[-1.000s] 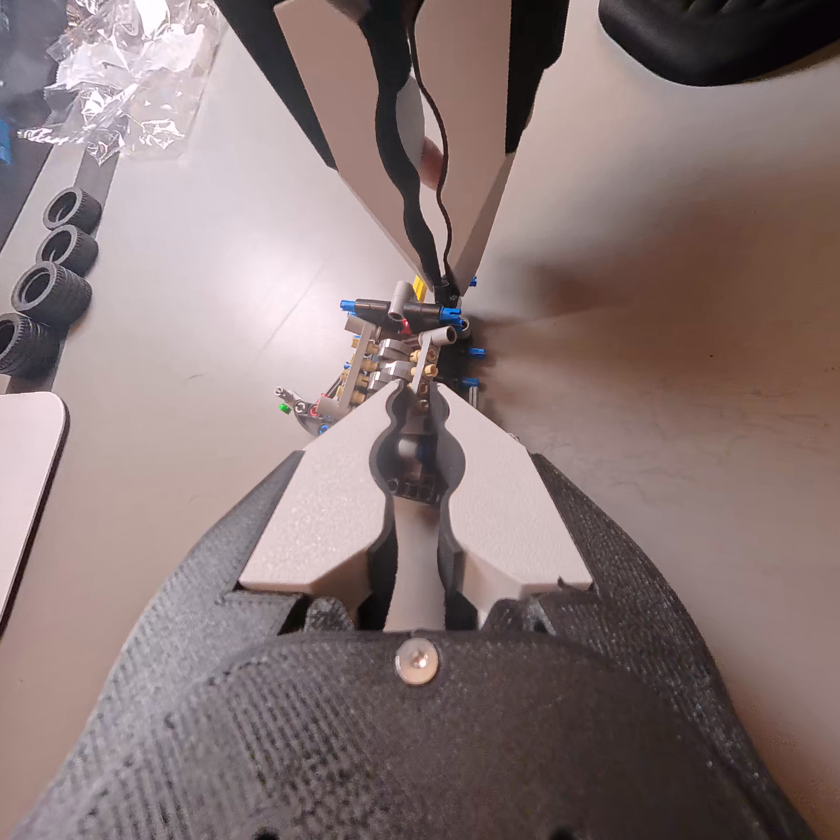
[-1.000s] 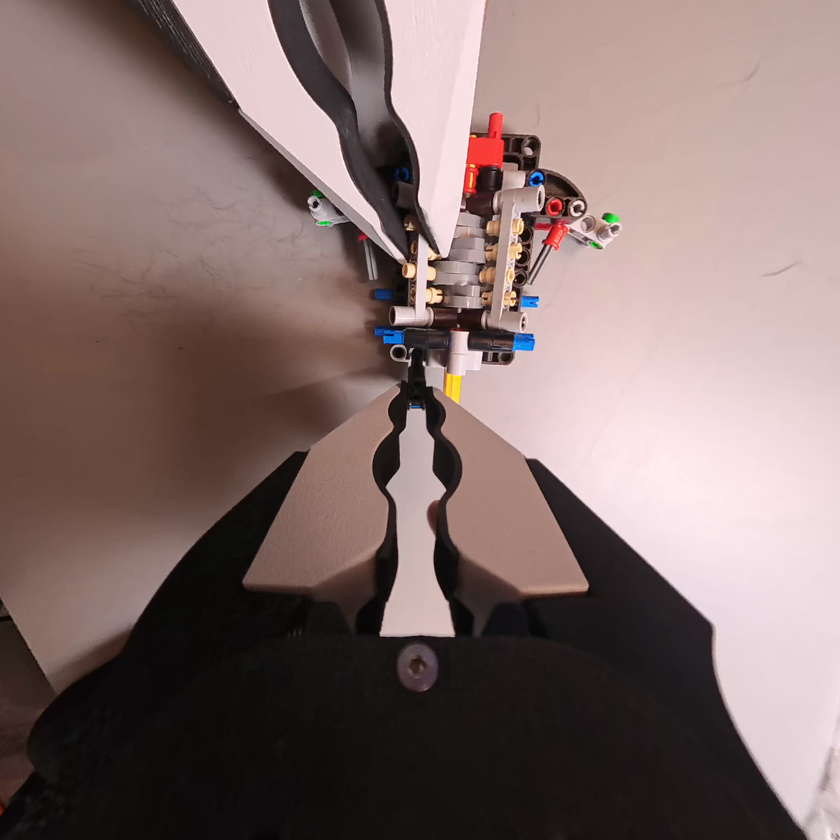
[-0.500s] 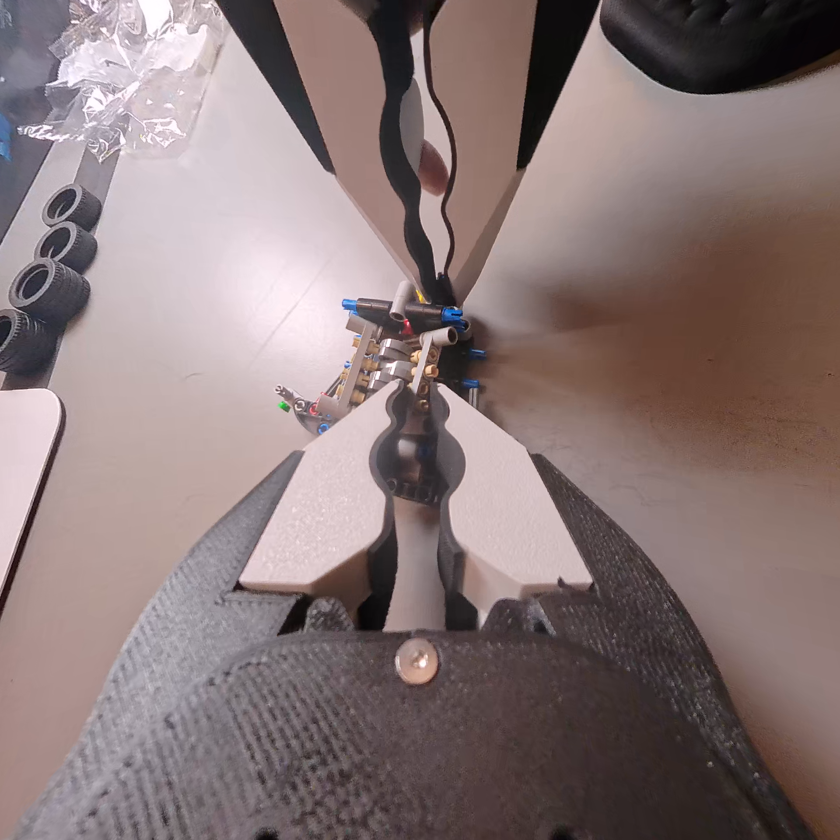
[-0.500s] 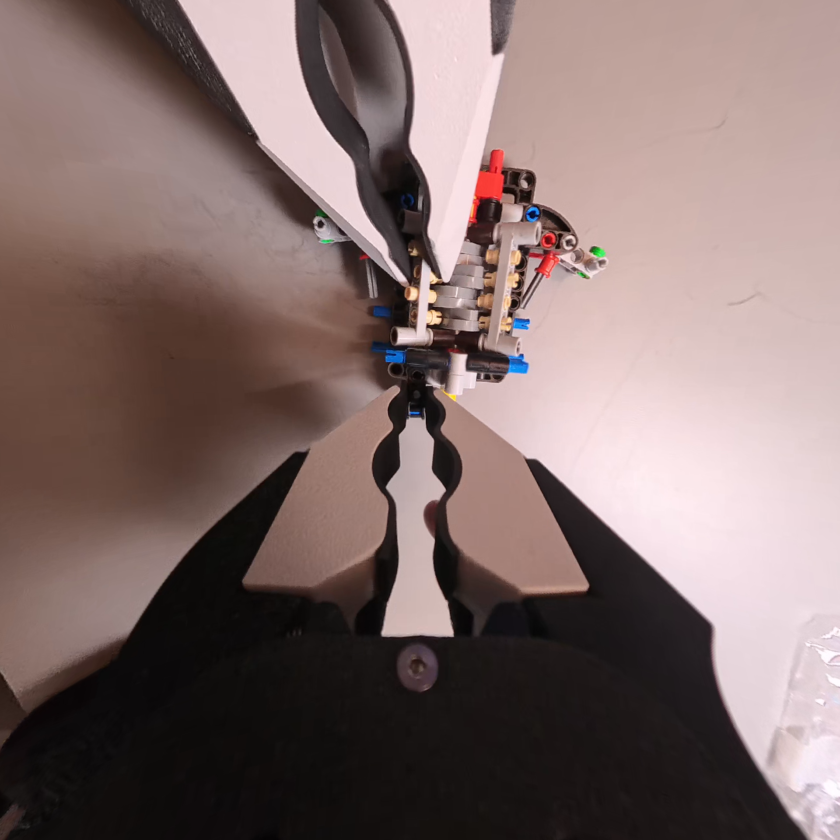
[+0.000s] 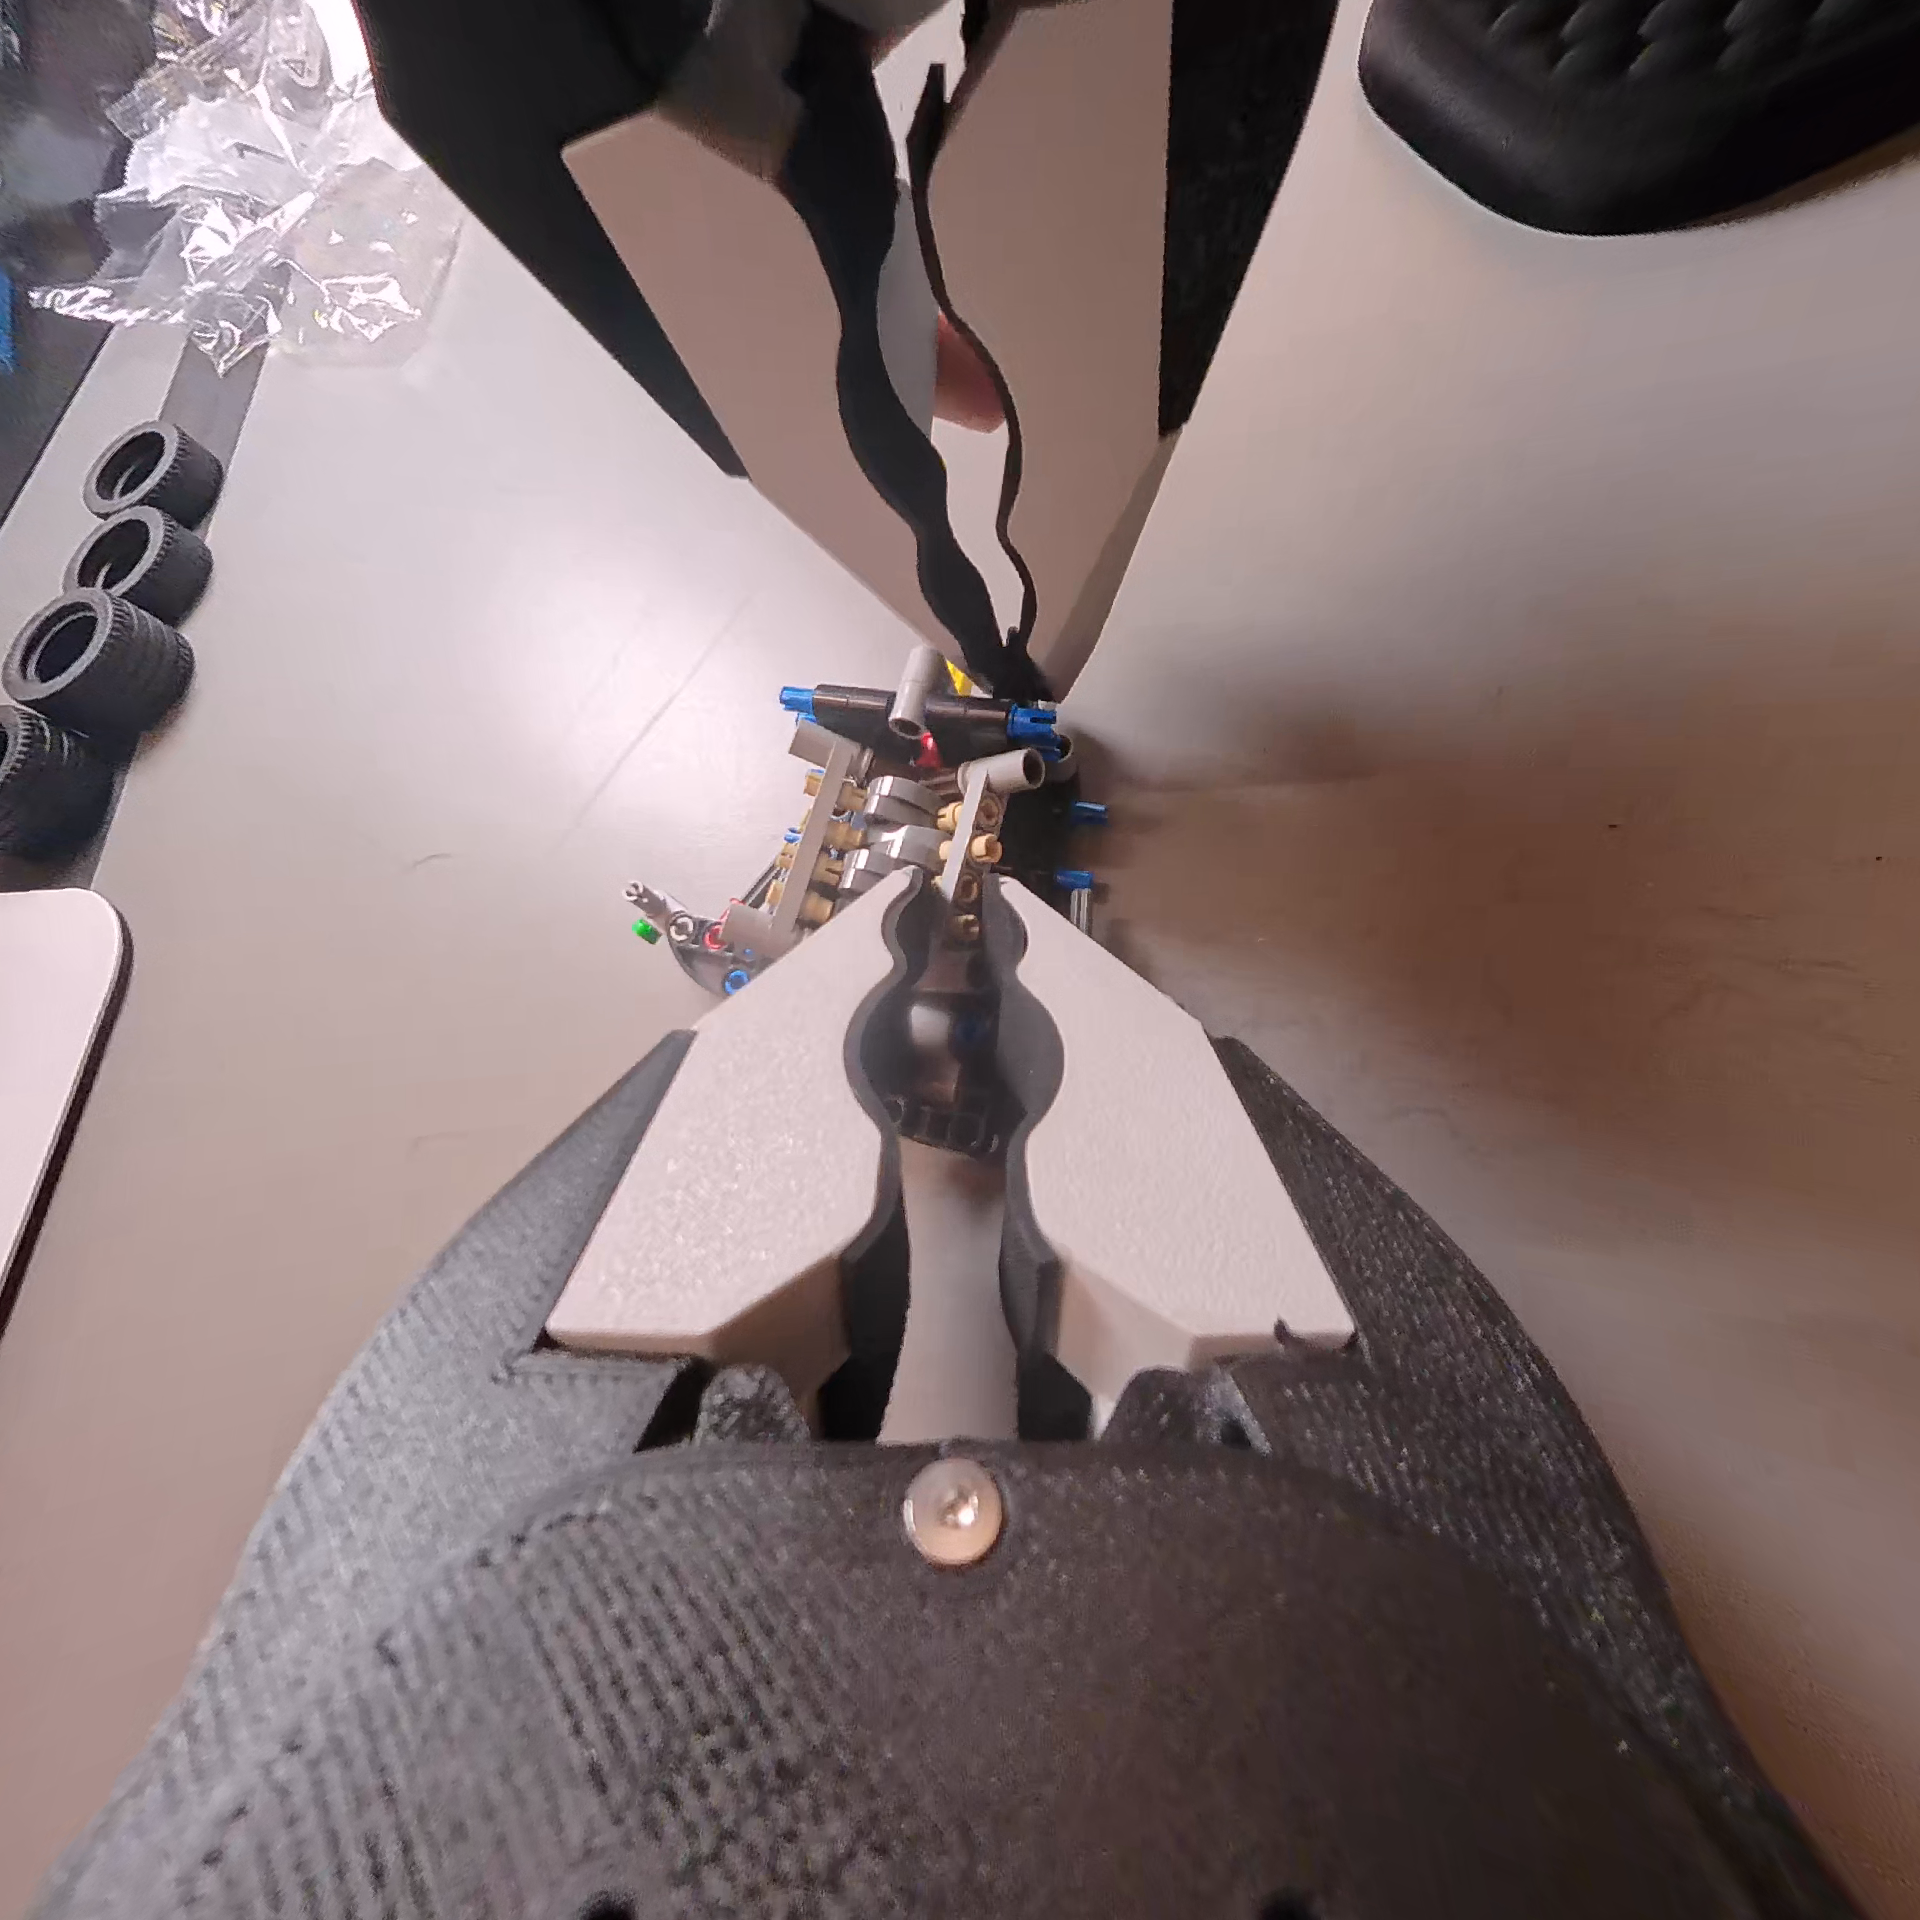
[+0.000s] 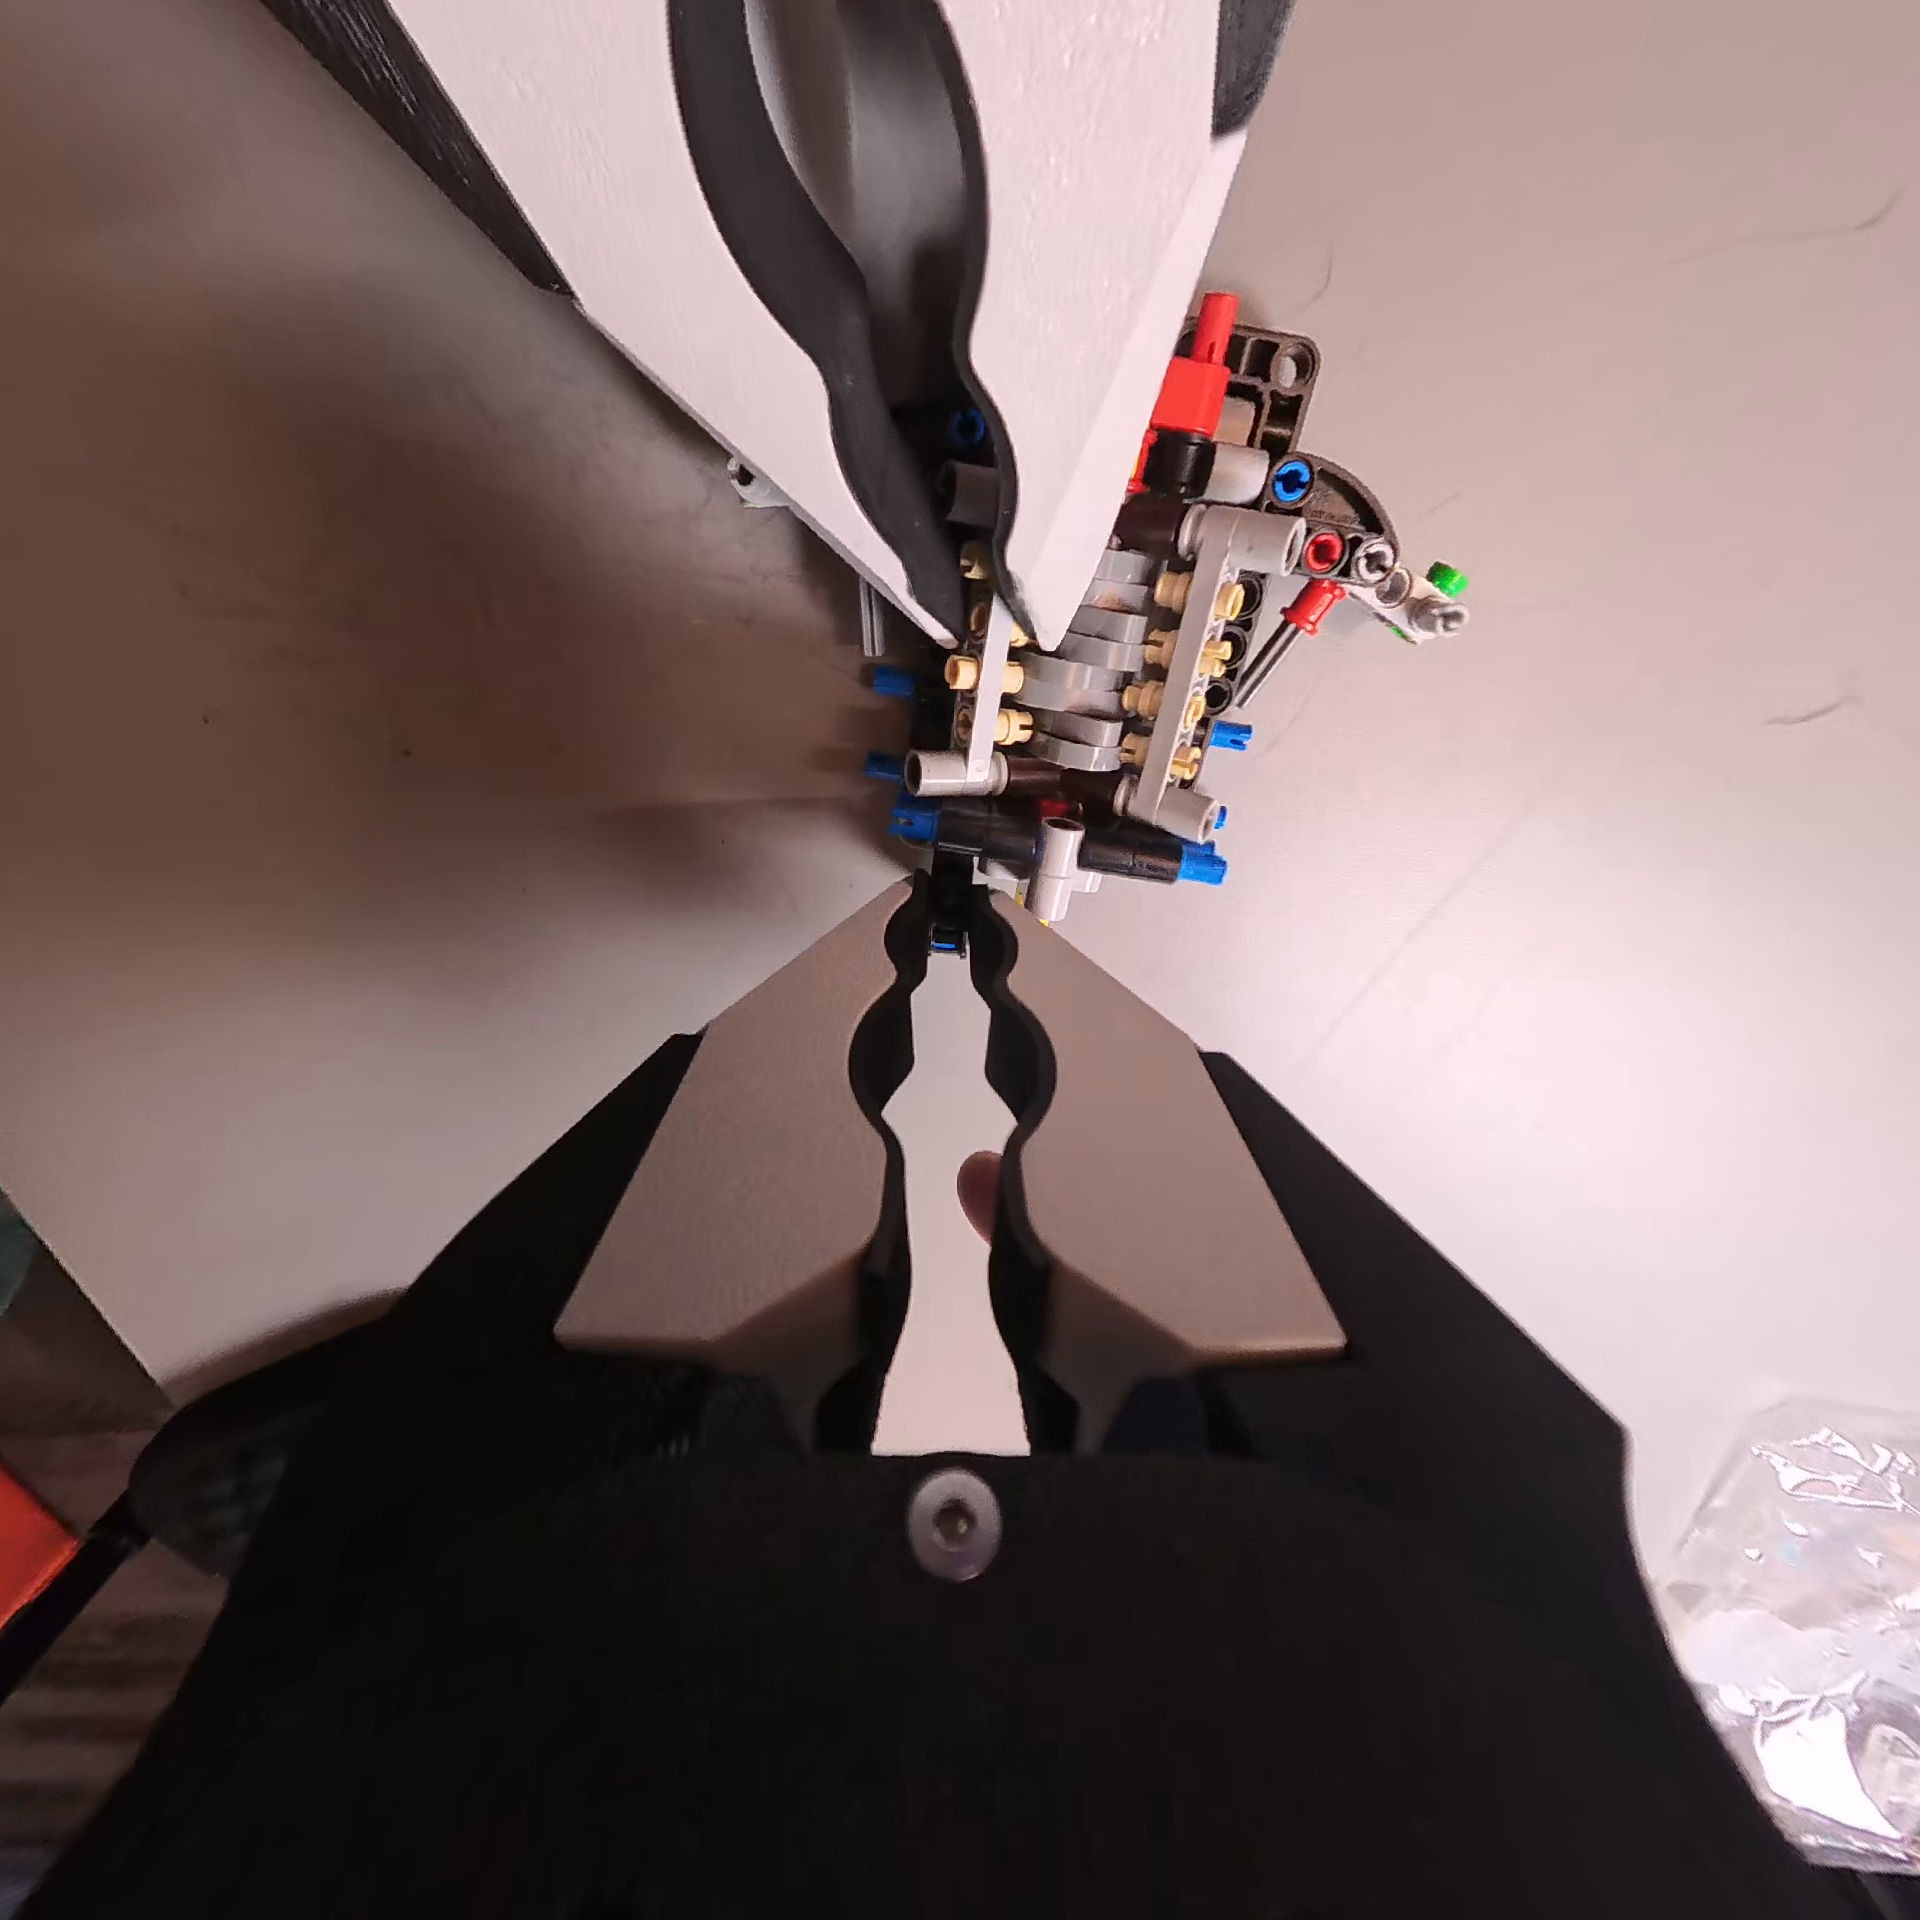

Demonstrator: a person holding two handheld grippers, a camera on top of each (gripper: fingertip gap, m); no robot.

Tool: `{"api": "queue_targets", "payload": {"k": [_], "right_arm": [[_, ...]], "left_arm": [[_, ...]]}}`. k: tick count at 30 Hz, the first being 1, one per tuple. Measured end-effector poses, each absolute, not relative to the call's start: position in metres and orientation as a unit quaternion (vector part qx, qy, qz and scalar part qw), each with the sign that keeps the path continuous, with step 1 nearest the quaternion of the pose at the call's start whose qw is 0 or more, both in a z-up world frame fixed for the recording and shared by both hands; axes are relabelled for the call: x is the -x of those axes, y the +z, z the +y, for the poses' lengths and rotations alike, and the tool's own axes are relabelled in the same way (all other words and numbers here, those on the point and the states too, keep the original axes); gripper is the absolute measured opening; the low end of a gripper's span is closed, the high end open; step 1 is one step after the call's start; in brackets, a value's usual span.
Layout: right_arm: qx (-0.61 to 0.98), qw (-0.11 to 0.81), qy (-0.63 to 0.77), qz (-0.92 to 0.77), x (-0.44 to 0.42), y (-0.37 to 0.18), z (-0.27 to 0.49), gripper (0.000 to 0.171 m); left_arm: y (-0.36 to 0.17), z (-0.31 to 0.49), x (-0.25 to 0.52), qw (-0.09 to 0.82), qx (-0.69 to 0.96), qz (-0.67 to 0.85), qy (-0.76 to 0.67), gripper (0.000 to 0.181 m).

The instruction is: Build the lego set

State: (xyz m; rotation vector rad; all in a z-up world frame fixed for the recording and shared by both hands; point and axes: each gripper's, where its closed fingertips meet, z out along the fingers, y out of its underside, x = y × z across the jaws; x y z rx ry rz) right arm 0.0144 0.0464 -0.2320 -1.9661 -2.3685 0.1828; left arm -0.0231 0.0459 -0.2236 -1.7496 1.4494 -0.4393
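Tongs, left [image 5: 954,883] and right [image 6: 951,883], both grip the half-built model [image 6: 1101,665] mid-frame; it has tilted slightly, suggesting repositioning before the next piece.

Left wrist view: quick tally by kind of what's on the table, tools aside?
Black tyres: 4, lined up at the left edge
Part-built lego model: 1
Crumpled clear plastic bag: 1
White board corner: 1
Black padded thing: 1
Total: 8
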Motion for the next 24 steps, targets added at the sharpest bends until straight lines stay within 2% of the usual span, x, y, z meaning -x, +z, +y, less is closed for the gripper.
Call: {"api": "queue_targets", "payload": {"k": [13,24], "right_arm": [[0.659,0.064,0.044,-0.748,-0.0114,-0.2319,0.0502,0.005],[0.641,0.037,0.023,-0.766,-0.0105,-0.2330,0.0517,0.004]], "left_arm": [[-0.2237,0.0468,0.0240,0.400,0.695,0.570,-0.178,0.008],[-0.2236,0.0476,0.0253,0.402,0.695,0.566,-0.184,0.009]]}}
